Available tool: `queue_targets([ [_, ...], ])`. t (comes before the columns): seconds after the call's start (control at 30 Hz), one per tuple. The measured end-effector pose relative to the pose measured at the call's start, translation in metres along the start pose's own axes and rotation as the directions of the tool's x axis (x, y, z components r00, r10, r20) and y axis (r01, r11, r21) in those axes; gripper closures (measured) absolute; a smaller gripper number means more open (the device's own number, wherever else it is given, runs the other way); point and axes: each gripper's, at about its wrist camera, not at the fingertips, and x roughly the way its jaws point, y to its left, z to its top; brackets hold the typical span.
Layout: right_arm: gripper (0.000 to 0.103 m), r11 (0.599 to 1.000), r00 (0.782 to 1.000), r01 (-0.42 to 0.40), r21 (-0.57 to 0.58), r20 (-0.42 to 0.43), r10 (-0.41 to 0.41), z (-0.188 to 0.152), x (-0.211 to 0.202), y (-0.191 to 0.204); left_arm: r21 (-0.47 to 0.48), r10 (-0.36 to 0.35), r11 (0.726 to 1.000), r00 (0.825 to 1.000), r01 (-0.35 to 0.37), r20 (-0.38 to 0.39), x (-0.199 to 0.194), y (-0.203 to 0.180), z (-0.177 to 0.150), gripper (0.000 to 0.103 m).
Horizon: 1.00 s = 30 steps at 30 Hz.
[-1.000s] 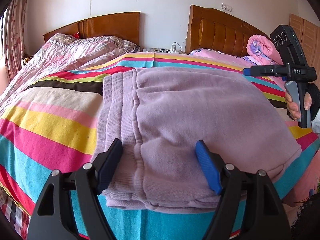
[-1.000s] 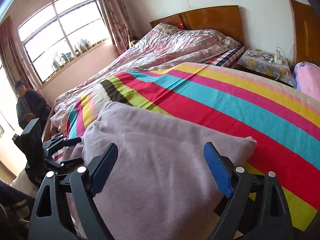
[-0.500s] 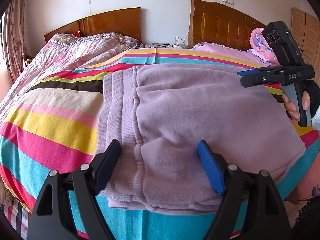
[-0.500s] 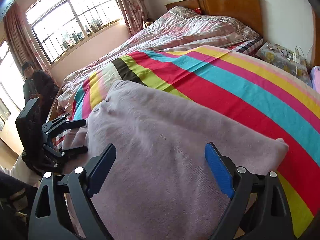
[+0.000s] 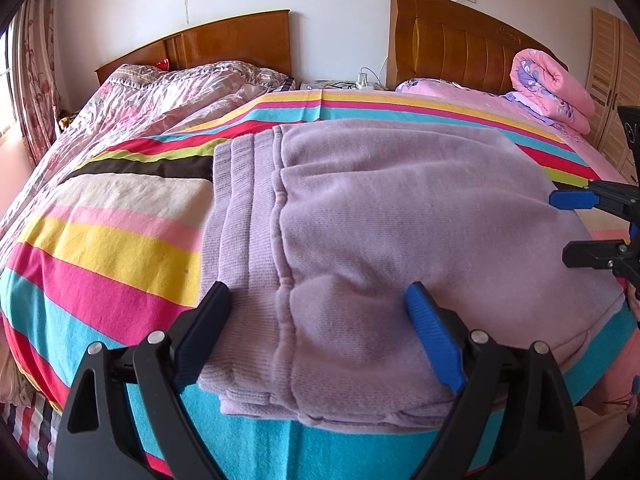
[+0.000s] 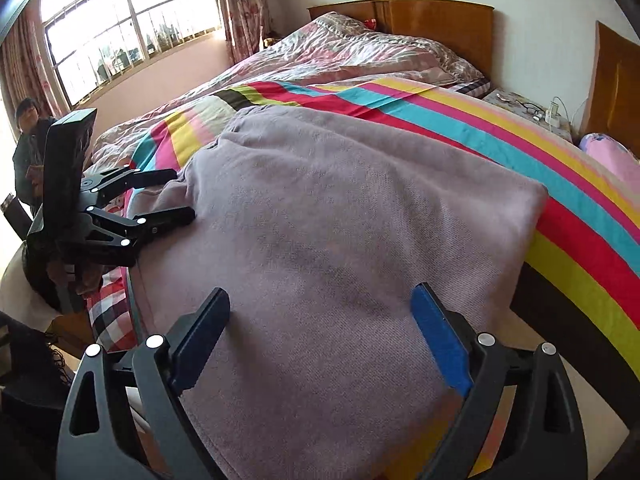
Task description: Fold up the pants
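The lilac pants point(image 5: 392, 240) lie folded flat on the striped bedspread point(image 5: 104, 248), ribbed waistband to the left. My left gripper point(image 5: 320, 332) is open and empty, its fingers just above the near edge by the waistband. My right gripper point(image 6: 324, 340) is open and empty, low over the other end of the pants point(image 6: 352, 224). In the left wrist view the right gripper point(image 5: 576, 228) shows at the right edge of the pants. In the right wrist view the left gripper point(image 6: 176, 196) sits at the far left edge of the pants.
A second bed with a pink quilt point(image 5: 160, 100) lies to the left. A rolled pink blanket point(image 5: 552, 92) lies by the right headboard. A nightstand with a power strip point(image 6: 532, 112) stands between the beds. A person point(image 6: 28, 128) sits by the window.
My right gripper has come down from above to the level of the pants at their right edge. My left gripper has moved slightly nearer over the waistband end. The pants have not moved.
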Motion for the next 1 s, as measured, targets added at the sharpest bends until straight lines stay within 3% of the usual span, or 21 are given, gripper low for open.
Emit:
queue_targets([
  [0.1,0.014,0.998,0.996,-0.040,0.037,0.080,0.037,-0.016,-0.021,0.014,0.001,0.001,1.000,1.000,-0.001,0.008,0.000,0.000,-0.002,0.013],
  [0.17,0.013,1.000,1.000,0.013,0.003,0.017,-0.013,-0.035,-0.011,0.023,0.002,0.008,1.000,1.000,-0.008,0.010,0.000,0.000,-0.002,0.012],
  [0.23,0.013,0.998,0.997,0.054,-0.025,0.063,-0.052,-0.051,-0.012,0.027,0.005,0.013,1.000,1.000,-0.013,0.012,0.001,-0.001,-0.002,0.012],
  [0.3,0.013,0.998,0.997,0.061,-0.014,0.057,-0.060,-0.052,-0.012,0.026,-0.009,0.018,1.000,1.000,-0.018,0.003,-0.003,-0.001,0.003,0.013],
  [0.37,0.013,0.997,0.997,0.071,-0.022,0.041,-0.070,-0.051,-0.009,0.027,-0.047,0.003,0.999,1.000,-0.003,0.004,-0.013,-0.003,0.022,0.014],
  [0.43,0.010,0.997,0.996,0.074,-0.020,0.041,-0.073,-0.050,-0.007,0.028,-0.050,-0.057,0.997,0.997,0.059,0.049,-0.025,-0.007,0.050,0.012],
  [0.5,0.008,0.997,0.997,0.071,-0.012,0.045,-0.070,-0.051,-0.006,0.028,-0.012,-0.070,0.997,0.996,0.071,0.052,-0.023,-0.019,0.082,0.002],
  [0.6,0.008,0.998,0.997,0.067,-0.010,0.041,-0.066,-0.050,-0.005,0.029,0.024,-0.113,0.993,0.993,0.113,-0.021,0.009,-0.034,0.118,0.002],
  [0.63,0.008,0.998,0.997,0.064,-0.009,0.040,-0.064,-0.050,-0.005,0.029,0.024,-0.086,0.996,0.994,0.088,-0.064,0.025,-0.034,0.123,0.002],
  [0.67,0.008,0.998,0.997,0.063,-0.008,0.039,-0.062,-0.050,-0.005,0.028,0.012,-0.057,0.998,0.993,0.059,-0.103,0.039,-0.031,0.122,0.003],
  [0.77,0.008,0.999,0.998,0.050,-0.009,0.040,-0.050,-0.051,-0.005,0.027,-0.044,-0.087,0.996,0.985,0.081,-0.150,0.063,-0.011,0.100,0.003],
  [0.87,0.007,0.999,0.999,0.041,-0.019,0.033,-0.040,-0.050,-0.005,0.027,-0.084,-0.136,0.988,0.987,0.128,-0.091,0.060,0.006,0.084,0.002],
  [1.0,0.007,1.000,1.000,0.019,-0.025,0.026,-0.018,-0.050,-0.005,0.025,-0.074,-0.144,0.987,0.988,0.140,-0.059,0.059,0.008,0.076,0.002],
])
